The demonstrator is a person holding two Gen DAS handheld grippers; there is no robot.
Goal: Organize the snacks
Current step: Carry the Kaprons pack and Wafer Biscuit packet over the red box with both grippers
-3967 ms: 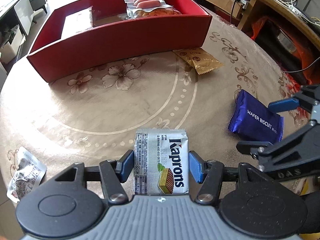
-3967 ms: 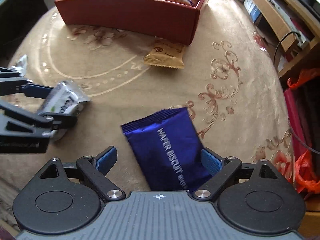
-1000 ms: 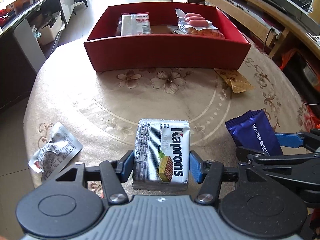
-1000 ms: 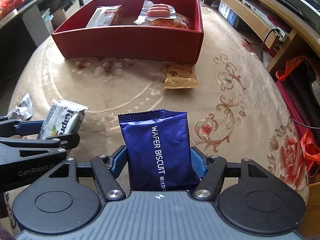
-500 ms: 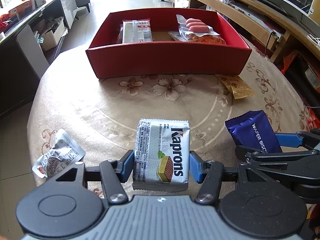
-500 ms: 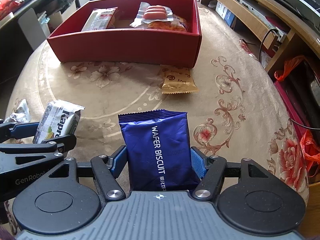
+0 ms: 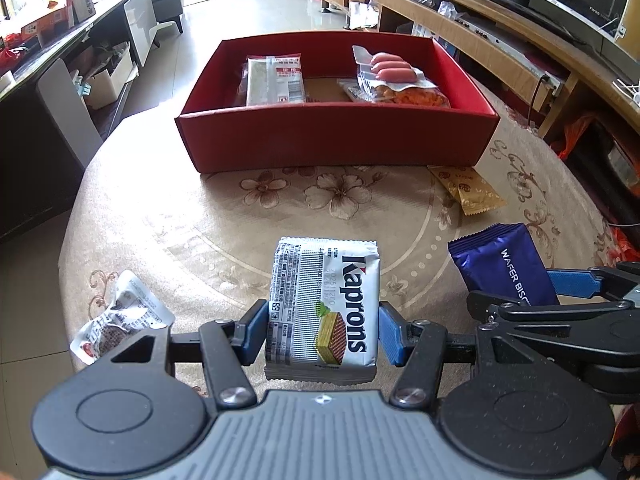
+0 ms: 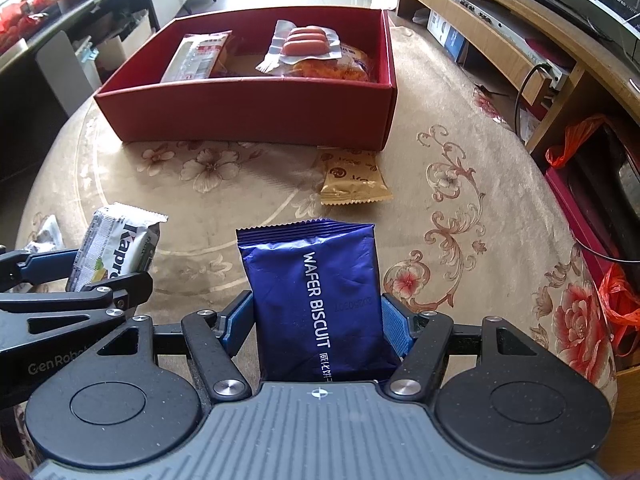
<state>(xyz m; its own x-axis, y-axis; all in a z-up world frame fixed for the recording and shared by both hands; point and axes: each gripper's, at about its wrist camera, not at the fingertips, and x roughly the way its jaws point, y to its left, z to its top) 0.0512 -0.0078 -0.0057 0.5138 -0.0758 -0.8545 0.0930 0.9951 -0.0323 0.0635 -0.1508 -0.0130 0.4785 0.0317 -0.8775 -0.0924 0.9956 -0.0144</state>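
Note:
My left gripper (image 7: 322, 334) is shut on a white Kaprons wafer pack (image 7: 324, 304), held above the round table. Beside it my right gripper (image 8: 318, 326) is shut on a blue wafer biscuit pack (image 8: 316, 292), seen from the left wrist as the blue pack (image 7: 504, 264). Ahead stands the red box (image 7: 340, 136), holding a white-and-red packet (image 7: 276, 80) on its left and a sausage pack (image 7: 390, 68) atop an orange snack bag on its right. A gold sachet (image 8: 352, 178) lies on the cloth just before the box's right corner.
A crumpled white wrapper (image 7: 120, 316) lies at the table's left edge. The table (image 8: 240, 184) has a beige floral cloth. A wooden TV bench (image 8: 500, 20) runs along the right, with red bags (image 8: 616, 296) on the floor beside the table. Dark shelving stands left.
Four seconds ago both packs lay on the cloth between open jaws; now both are gripped and lifted. Over the last second the box has come slightly fuller into view, and the grips are unchanged.

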